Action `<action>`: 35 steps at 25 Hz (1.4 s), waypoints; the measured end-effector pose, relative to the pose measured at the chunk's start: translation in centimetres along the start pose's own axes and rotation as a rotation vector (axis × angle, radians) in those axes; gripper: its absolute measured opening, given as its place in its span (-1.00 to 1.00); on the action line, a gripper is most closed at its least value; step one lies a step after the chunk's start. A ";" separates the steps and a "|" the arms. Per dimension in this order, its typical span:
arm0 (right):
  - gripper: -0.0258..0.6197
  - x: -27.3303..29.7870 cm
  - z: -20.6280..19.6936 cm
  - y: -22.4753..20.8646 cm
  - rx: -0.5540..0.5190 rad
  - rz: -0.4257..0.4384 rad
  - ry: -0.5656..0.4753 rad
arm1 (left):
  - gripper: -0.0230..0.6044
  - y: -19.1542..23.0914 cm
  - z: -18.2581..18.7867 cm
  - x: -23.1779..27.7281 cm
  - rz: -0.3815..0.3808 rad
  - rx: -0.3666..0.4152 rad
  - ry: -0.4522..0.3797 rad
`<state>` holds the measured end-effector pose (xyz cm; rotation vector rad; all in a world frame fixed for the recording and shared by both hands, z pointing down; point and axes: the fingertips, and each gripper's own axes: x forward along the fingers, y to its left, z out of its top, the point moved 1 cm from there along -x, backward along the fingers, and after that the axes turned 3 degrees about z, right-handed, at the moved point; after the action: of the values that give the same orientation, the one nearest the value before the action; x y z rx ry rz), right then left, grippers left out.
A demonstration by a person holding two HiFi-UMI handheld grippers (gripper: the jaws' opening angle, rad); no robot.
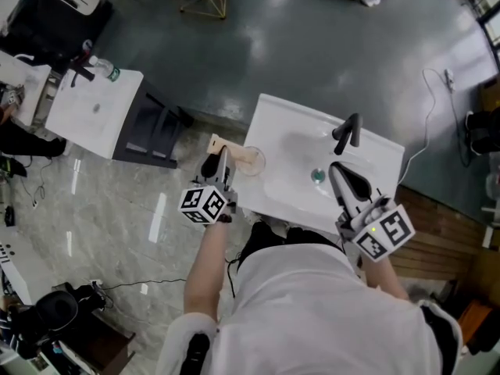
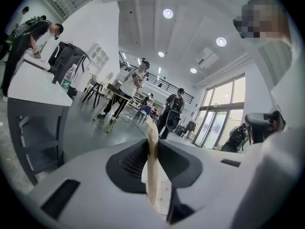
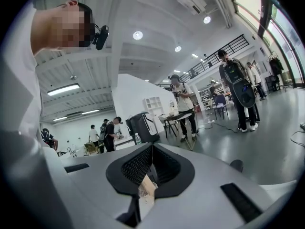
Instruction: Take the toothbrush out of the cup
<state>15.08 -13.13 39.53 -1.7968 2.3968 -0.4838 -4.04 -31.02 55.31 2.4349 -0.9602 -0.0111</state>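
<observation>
The toothbrush [image 1: 232,152] is a light brown stick, and it is leaning out of the cup [image 1: 255,162] toward your left. Its far end is poking past the rim. From above its other end looks like it is still sitting in the cup, but the glass is blurry there, so I am not sure.

The cup is clear and it is standing on the left edge of the white sink [image 1: 289,131].

Your left gripper [image 1: 223,158] is reaching in just beside the cup. In the left gripper view its two jaws are squeezing the brown handle, which is running up between them and sticking out past the tips. So that gripper is holding the toothbrush tight.

Your right gripper [image 1: 337,170] is hanging over the right side of the sink, well apart from the cup. Its jaws are pressing together and nothing is caught between them. In the right gripper view a small bit of the brown stick and the clear cup is peeking through low down.

The black tap [image 1: 348,133] is standing at the back of the sink, and the drain [image 1: 318,176] is sitting in the bowl near your right gripper.

Farther off to your left a white table [image 1: 94,112] is standing on the floor with a bottle [image 1: 109,70] on it. People [image 2: 171,109] are standing around in the big room.
</observation>
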 end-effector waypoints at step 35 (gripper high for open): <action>-0.82 -1.0 5.9 2.3 -0.065 0.134 -0.153 | -0.71 -21.5 27.5 -23.0 -0.123 0.687 -0.781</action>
<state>14.88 -12.69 33.14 -1.6180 2.4311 -0.2476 -12.88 -15.82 17.41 3.1990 -1.2760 -0.8618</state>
